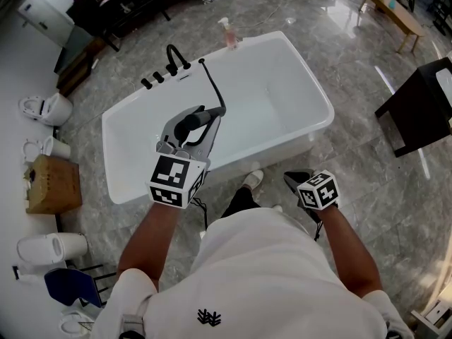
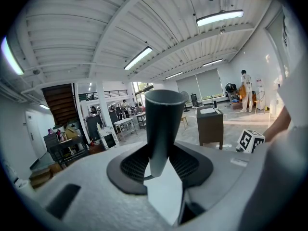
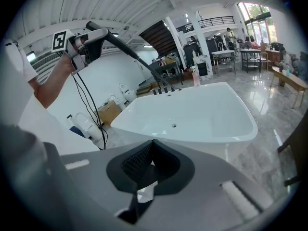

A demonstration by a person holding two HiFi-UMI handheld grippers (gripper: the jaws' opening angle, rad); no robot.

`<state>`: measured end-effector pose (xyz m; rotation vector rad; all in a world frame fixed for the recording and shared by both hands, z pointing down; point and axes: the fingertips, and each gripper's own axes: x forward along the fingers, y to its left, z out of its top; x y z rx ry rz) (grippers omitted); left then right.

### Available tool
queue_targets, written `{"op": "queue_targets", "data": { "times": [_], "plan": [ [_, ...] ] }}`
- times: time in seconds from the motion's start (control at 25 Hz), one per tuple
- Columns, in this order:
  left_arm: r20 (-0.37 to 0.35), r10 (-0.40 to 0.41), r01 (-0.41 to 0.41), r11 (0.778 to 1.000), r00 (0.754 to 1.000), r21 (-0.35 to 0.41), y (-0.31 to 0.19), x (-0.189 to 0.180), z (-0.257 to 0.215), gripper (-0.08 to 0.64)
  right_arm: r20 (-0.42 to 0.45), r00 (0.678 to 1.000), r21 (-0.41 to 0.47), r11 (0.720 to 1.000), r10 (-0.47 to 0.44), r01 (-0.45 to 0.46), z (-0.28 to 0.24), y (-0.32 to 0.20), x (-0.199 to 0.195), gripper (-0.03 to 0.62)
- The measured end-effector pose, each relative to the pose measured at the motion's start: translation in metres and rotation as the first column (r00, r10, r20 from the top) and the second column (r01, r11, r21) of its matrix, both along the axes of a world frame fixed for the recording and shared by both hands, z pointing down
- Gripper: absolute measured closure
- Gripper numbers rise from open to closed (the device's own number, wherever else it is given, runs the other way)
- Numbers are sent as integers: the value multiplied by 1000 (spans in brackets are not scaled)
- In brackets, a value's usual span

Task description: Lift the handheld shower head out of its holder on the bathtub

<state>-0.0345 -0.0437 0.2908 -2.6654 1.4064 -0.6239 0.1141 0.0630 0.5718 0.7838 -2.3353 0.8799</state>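
My left gripper (image 1: 205,115) is shut on the black handheld shower head (image 1: 191,122) and holds it in the air above the near rim of the white bathtub (image 1: 311,83). Its black hose (image 1: 214,90) runs back to the tub deck beside the black faucet (image 1: 173,58). In the left gripper view the shower head's handle (image 2: 162,129) stands upright between the pads of the left gripper (image 2: 161,170). My right gripper (image 1: 293,181) hangs low by the tub's near side, and the right gripper (image 3: 147,170) is shut with nothing in it. The right gripper view shows the shower head (image 3: 96,32) raised at upper left.
A pink bottle (image 1: 229,34) stands on the tub's far rim. Toilets (image 1: 46,108) and a cardboard box (image 1: 53,183) line the left wall. A dark table (image 1: 424,108) stands to the right on the marble floor.
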Motion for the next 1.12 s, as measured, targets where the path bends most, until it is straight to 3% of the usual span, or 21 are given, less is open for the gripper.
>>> {"op": "queue_targets", "data": {
  "times": [1.12],
  "plan": [
    [4, 19, -19, 1000, 1000, -6, -1, 3, -1, 422, 7, 1000, -12, 1000, -1, 1, 5, 1, -4, 580]
  ]
}}
